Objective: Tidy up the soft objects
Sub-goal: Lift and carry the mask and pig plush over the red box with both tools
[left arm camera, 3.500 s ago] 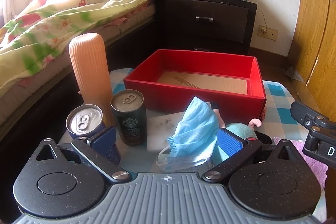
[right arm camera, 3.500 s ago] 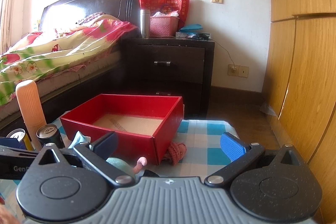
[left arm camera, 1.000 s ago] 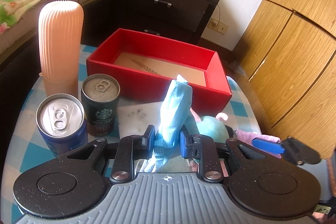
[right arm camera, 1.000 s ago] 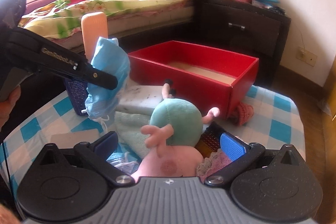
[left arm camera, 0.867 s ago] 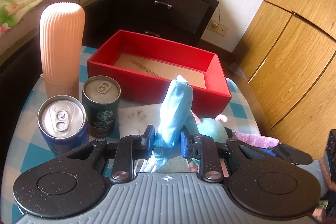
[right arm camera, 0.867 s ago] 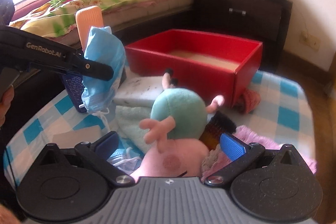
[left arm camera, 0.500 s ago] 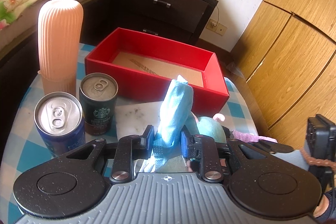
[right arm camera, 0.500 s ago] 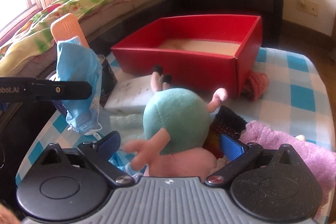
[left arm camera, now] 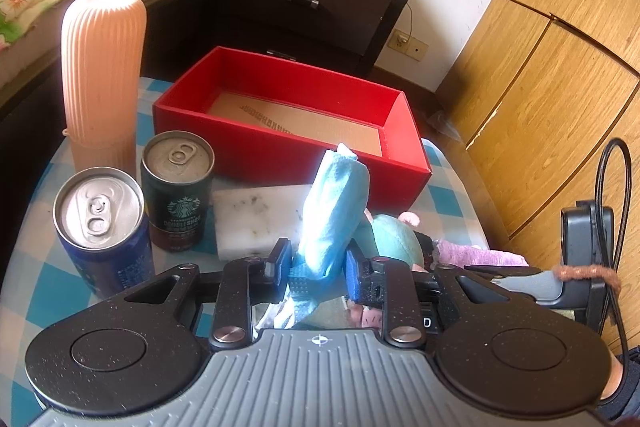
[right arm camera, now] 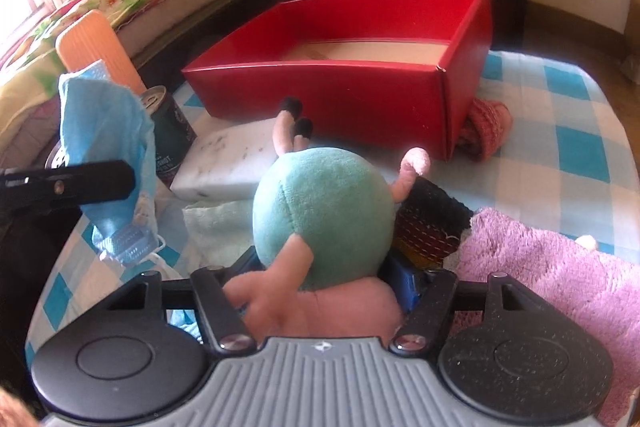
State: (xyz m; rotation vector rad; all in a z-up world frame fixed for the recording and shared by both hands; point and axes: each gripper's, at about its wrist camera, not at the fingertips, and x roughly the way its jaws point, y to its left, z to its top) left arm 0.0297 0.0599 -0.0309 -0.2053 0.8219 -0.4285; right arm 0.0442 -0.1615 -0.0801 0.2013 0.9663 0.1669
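Your right hand-held gripper (right arm camera: 322,293) has its fingertips hidden behind the plush toy (right arm camera: 324,215), so the pads' contact is hard to make out, though its jaws have just been closing with the toy's pink body between them and look pressed against its sides. Your left hand-held gripper (left arm camera: 316,265) is clamped on the blue face mask (left arm camera: 336,203), lifted above the checked tabletop (right arm camera: 560,115). The empty red box (left arm camera: 288,151) stands behind; two cans (left arm camera: 178,187), a white sponge (left arm camera: 256,217) and a purple towel (right arm camera: 560,279) crowd around.
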